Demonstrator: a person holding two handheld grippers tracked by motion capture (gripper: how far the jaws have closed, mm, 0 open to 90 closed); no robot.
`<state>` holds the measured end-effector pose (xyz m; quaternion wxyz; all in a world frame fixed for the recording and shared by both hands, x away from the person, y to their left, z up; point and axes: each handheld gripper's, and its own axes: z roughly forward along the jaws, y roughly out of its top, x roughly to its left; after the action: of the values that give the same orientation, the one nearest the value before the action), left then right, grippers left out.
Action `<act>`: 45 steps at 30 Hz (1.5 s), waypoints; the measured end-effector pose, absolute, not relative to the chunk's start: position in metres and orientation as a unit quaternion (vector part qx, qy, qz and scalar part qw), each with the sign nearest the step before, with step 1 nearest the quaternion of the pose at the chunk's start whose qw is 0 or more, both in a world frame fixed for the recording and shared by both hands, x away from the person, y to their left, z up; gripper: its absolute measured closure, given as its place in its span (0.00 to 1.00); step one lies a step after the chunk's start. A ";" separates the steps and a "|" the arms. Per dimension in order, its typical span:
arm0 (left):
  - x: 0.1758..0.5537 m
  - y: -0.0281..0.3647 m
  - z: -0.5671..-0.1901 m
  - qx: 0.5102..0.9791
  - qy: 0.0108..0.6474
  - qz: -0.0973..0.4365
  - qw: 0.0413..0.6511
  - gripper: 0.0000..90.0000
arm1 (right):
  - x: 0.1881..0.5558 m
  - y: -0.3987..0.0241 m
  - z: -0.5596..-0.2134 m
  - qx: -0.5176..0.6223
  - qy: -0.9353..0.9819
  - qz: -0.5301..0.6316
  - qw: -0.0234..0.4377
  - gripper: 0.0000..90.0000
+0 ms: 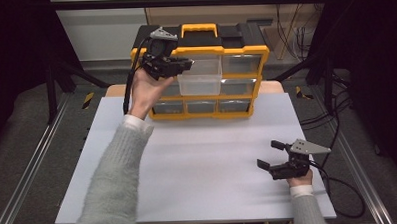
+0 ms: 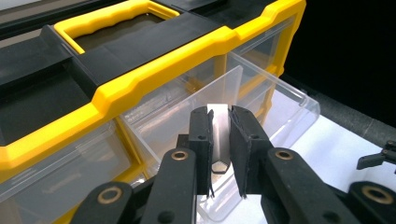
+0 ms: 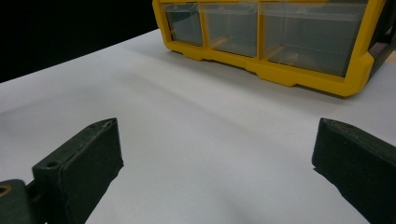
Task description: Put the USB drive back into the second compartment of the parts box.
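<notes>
— Up at the far edge of the table point(image 1: 198, 157), high view first: where's the drawer?

— The clear drawer point(image 1: 200, 82) sticks halfway out of the yellow organizer point(image 1: 244, 53), middle column, its long axis running toward the person. The left gripper point(image 1: 187, 64) sits at the drawer's left, much nearer than the right gripper point(image 1: 269, 154), which rests low on the table, well apart.

— Left gripper view?

— The left gripper point(image 2: 219, 140) has its jaws clamped on the drawer's upright clear wall point(image 2: 219, 100), pinching its top edge. The drawer's contents are hard to read through the plastic.

— Right gripper view?

— The right gripper point(image 3: 215, 154) has its jaws spread wide, nothing between them. The organizer's bottom row point(image 3: 280, 35) lies ahead; its upper part is cut off.
</notes>
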<state>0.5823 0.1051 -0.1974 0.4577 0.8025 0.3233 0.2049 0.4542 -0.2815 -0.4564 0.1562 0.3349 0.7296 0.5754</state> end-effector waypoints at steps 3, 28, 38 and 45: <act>0.585 0.104 -0.201 0.805 0.324 0.205 0.453 0.88 | 0.454 -0.281 -0.456 0.335 0.730 0.575 0.156 0.02; 0.579 0.112 -0.201 0.788 0.322 0.218 0.477 0.59 | 0.454 -0.281 -0.457 0.335 0.730 0.576 0.155 0.02; 0.556 0.138 -0.203 0.765 0.308 0.224 0.519 0.23 | 0.455 -0.281 -0.457 0.336 0.730 0.574 0.156 0.02; 0.541 0.160 -0.211 0.748 0.309 0.227 0.541 0.05 | 0.455 -0.281 -0.457 0.335 0.730 0.575 0.157 0.02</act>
<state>0.5411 0.1605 -0.2111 0.5415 0.7484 0.3087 0.2266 0.4547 -0.2809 -0.4569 0.1570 0.3354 0.7299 0.5746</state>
